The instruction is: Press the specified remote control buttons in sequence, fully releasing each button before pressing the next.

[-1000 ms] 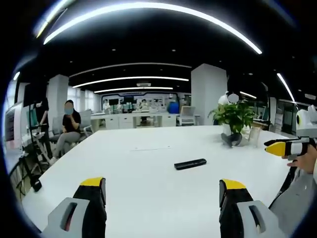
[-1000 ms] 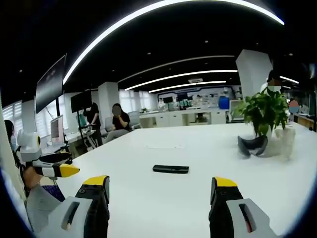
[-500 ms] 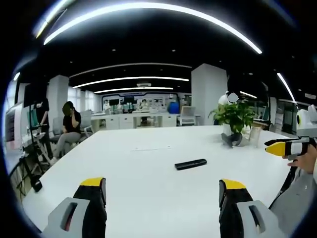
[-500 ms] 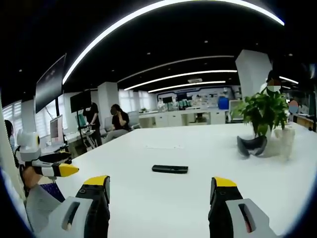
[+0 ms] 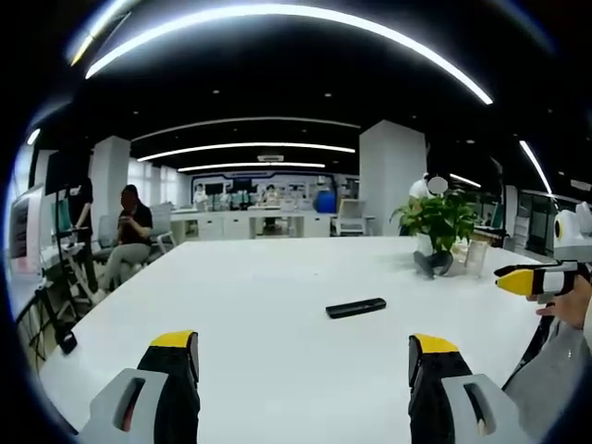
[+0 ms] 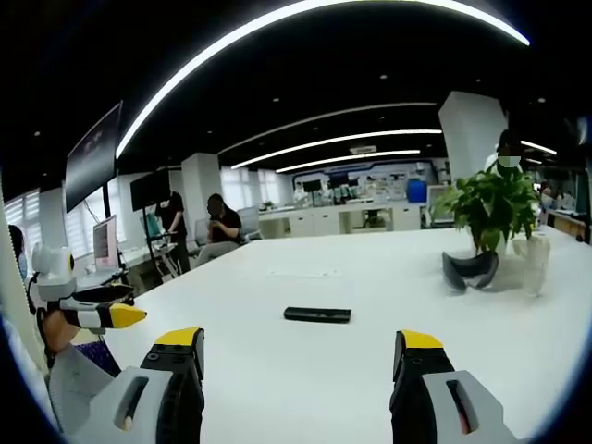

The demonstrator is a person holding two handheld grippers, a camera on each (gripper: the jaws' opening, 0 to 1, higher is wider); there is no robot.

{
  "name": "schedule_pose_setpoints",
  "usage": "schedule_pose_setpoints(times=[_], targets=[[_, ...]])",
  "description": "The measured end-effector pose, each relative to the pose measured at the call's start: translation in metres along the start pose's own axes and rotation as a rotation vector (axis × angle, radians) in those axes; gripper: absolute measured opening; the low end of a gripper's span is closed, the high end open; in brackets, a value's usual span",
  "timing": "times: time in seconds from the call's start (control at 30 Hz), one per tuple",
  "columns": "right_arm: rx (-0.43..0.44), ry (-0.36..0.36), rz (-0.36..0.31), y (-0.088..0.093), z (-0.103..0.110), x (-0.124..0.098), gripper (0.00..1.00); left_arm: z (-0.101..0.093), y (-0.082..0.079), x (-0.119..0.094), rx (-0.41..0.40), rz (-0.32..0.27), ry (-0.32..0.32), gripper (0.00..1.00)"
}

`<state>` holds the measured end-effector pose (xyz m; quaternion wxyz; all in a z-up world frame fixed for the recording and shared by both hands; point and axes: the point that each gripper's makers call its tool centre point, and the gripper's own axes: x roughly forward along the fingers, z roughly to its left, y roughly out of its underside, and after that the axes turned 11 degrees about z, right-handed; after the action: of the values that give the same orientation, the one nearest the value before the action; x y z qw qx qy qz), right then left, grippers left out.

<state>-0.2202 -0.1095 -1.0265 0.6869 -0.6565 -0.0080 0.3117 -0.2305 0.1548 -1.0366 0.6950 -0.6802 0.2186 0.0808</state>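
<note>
Both tongs point(image 5: 303, 356) point(image 6: 302, 351) agape, level, short of remote point(image 5: 356, 307).

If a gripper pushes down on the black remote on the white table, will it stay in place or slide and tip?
The remote is a thin, flat bar lying flat on the table, so tipping or rolling seems unlikely. The tabletop looks smooth and glossy, so an angled press may make it slide. It looks rigid, probably plastic, and light.
</note>
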Motion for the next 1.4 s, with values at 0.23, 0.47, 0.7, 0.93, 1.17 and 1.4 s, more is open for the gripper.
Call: schedule_pose_setpoints(times=[0.23,0.47,0.7,0.93,1.17,1.4], targets=[[0.003,0.001,-0.002,0.0,-0.001,0.0,0.84,-0.001,0.0,0.0,0.003,0.004,-0.001,0.97],[0.005,0.0,-0.008,-0.002,-0.001,-0.001,0.83,-0.003,0.0,0.001,0.012,0.014,0.004,0.97],[0.009,-0.013,-0.016,-0.003,0.002,-0.001,0.8,-0.003,0.0,0.0,0.014,0.018,0.002,0.97],[0.001,-0.025,-0.02,-0.004,0.005,-0.001,0.78,-0.004,0.001,0.001,0.019,0.026,0.005,0.97],[-0.006,-0.033,-0.02,-0.005,0.008,-0.002,0.8,-0.003,0.001,0.004,0.04,0.043,0.014,0.97],[-0.006,-0.035,-0.01,-0.004,0.008,-0.001,0.8,-0.002,-0.006,0.012,0.054,0.054,0.024,0.97]])
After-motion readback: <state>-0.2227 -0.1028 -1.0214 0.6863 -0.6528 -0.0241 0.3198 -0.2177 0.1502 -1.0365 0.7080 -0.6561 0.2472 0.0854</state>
